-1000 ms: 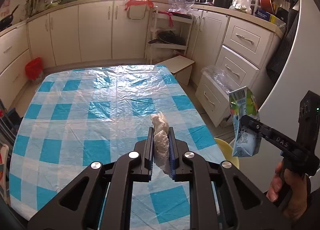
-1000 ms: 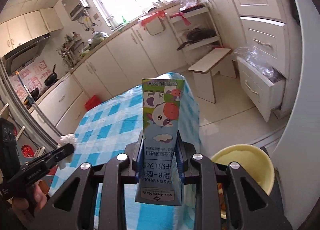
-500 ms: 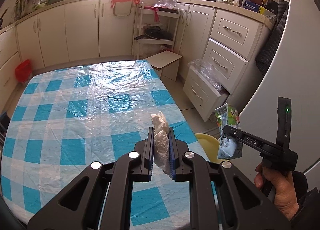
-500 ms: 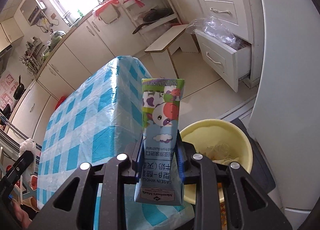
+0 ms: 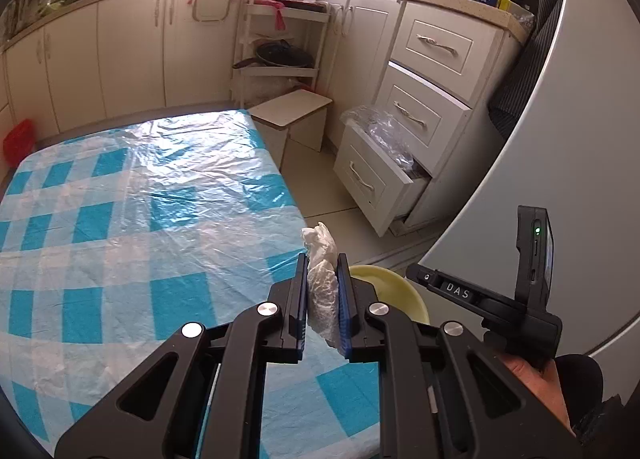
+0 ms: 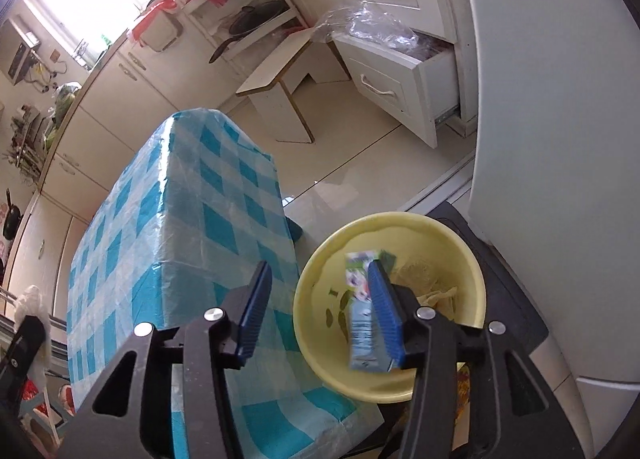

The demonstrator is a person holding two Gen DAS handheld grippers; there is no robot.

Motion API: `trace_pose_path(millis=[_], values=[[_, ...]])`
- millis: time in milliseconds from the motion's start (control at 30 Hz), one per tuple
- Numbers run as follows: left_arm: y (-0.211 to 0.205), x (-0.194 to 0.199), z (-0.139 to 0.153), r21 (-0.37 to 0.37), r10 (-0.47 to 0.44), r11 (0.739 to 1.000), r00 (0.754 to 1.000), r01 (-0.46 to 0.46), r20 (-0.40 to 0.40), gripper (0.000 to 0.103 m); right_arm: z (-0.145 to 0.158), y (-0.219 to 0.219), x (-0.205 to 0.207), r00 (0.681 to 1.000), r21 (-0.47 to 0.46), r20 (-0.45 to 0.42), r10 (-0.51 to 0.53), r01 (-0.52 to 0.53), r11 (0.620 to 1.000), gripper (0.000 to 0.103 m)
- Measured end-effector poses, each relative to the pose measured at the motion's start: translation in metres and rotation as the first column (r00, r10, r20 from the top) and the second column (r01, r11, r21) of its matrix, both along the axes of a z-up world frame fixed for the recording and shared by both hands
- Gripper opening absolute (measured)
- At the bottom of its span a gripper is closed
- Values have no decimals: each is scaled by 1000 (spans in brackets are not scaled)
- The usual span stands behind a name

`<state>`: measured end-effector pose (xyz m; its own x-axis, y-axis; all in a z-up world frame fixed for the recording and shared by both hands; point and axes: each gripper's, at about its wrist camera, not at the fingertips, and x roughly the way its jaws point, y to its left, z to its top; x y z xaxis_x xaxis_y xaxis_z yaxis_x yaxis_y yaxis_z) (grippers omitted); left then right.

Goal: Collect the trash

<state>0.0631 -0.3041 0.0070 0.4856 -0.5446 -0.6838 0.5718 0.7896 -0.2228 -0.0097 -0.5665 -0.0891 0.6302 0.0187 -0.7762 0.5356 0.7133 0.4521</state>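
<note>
My left gripper (image 5: 323, 295) is shut on a crumpled white plastic wad (image 5: 322, 279), held over the right edge of the blue-checked table (image 5: 120, 227). Just beyond it stands a yellow bin (image 5: 400, 295). In the right wrist view my right gripper (image 6: 320, 307) hangs over the yellow bin (image 6: 404, 221) and its jaws are opening. The milk carton (image 6: 362, 319) is blurred and loose beside the right finger (image 6: 384, 307), not pressed from both sides, and it hangs within the bin's mouth. Crumpled paper (image 6: 428, 283) lies in the bin. The white wad (image 6: 32, 299) shows at the far left.
A white appliance wall (image 6: 560, 139) curves close on the right of the bin. An open drawer (image 6: 400, 71) with a plastic bag and a low stool (image 6: 280, 79) stand on the floor beyond. A black stand (image 6: 508, 299) lies under the bin.
The right gripper dropped down over the yellow bin, its jaws parted, and the carton slipped out of the grip. The left gripper carried the wad rightward to the table edge near the bin.
</note>
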Motion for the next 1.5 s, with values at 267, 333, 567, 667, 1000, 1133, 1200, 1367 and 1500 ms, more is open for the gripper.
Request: trace_pose_path(millis=[267,333,567,667,1000,1133,1200,1367,1500], values=[[-61,4,-31,20,-91,995,992,93,-92,12,47,-22,-41,960,-24,218,-176,185,982,67],[-82,6,-44,34,-112,993,985,117,-132,12,53,-27,-49,946,-16,252,-205,216,976,67],[-125,10,-76,78,-134,985,963,156,-234,37,56,-39,-54,933,19,276,-231,235,972,67],[-129,11,-77,87,-128,985,966,151,-225,46,57,-42,-54,930,29,281,-238,239,971,68],[-83,-2,-42,164,-43,985,992,62,-116,74,67,-34,-50,938,-26,243,-247,261,965,82],[-33,-14,-9,159,26,987,999,-19,-45,87,80,-16,-48,960,-130,203,-194,222,966,86],[-9,-23,8,155,56,986,998,-55,-5,91,91,0,-48,969,-204,199,-144,185,961,86],[51,-52,49,146,95,983,991,-109,98,95,118,52,-68,974,-334,226,-26,102,937,91],[89,-74,76,133,128,980,981,-148,145,95,138,87,-94,968,-369,248,38,59,928,91]])
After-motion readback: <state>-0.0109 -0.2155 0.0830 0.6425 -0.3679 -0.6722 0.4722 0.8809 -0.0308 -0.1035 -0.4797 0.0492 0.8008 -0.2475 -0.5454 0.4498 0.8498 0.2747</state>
